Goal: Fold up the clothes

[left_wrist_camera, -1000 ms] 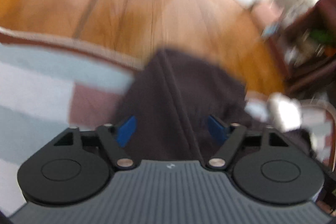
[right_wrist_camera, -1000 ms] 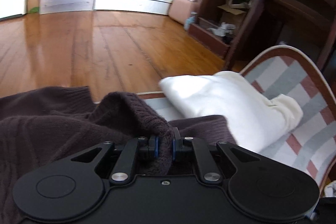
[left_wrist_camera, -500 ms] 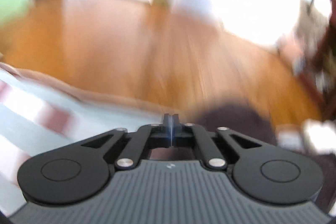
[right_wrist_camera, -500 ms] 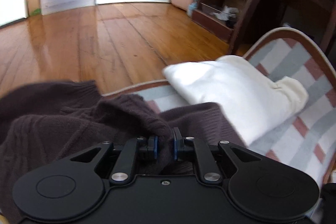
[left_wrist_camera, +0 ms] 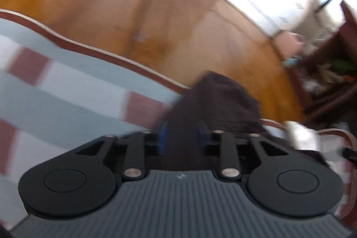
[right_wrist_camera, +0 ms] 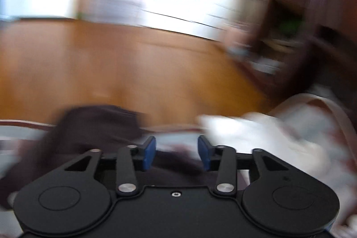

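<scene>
both views blurred by motion, details soft.

left gripper [left_wrist_camera: 181,135]: blue pads spread apart, w/ the dark brown sweater [left_wrist_camera: 214,104] running right between them and on fwd past the tips. cloth fills the gap but the pads aren't pressed onto it, so not a pinch. the sweater's far end bunches up just ahead of the tips, at the edge of the striped cover [left_wrist_camera: 73,90] (grey, white, reddish blocks w/ a dark red border). cover spreads to the left of the gripper; wood floor [left_wrist_camera: 138,15] beyond the edge.

right gripper [right_wrist_camera: 176,153]: blue pads also spread wide, nothing clamped. dark sweater [right_wrist_camera: 93,126] lies mostly to the left of and under the fingers, a dark strip of it passing below the gap close to the gripper body; whether it touches the pads, can't tell thru the blur. white folded garment [right_wrist_camera: 256,133] sits ahead and to the right of the tips, on the same striped cover [right_wrist_camera: 323,126], just beside the sweater. wood floor [right_wrist_camera: 111,64] behind, dark wooden shelf unit [right_wrist_camera: 290,26] at upper right.
</scene>
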The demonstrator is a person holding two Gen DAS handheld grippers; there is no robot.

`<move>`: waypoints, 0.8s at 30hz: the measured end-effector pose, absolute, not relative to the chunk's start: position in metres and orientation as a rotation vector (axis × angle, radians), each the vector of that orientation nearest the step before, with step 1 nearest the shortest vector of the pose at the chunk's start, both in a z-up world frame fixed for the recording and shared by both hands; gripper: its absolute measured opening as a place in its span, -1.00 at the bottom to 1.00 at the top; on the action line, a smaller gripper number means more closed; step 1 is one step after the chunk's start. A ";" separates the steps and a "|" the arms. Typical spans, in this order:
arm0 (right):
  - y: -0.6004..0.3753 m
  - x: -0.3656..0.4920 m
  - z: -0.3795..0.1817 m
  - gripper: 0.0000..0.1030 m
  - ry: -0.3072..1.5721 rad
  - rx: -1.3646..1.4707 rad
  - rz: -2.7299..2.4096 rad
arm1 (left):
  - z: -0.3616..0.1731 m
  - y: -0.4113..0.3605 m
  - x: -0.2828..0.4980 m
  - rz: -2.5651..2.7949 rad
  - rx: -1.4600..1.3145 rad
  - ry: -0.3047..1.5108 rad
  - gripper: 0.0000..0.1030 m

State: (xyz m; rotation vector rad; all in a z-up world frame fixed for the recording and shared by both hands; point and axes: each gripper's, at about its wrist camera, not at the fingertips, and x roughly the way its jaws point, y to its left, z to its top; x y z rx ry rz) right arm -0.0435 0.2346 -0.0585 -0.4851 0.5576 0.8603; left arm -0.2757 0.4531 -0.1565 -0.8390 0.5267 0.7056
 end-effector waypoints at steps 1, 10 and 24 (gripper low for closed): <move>0.245 -0.048 -0.066 0.14 0.602 -0.487 0.968 | -0.156 0.451 -0.268 0.690 -0.810 0.531 -0.36; 0.324 -0.073 -0.165 0.41 0.581 -0.957 1.114 | -0.168 0.455 -0.252 0.682 -0.806 0.554 0.17; 0.230 -0.104 -0.098 -0.85 0.228 -0.846 0.794 | -0.152 0.452 -0.265 0.743 -0.770 0.547 0.17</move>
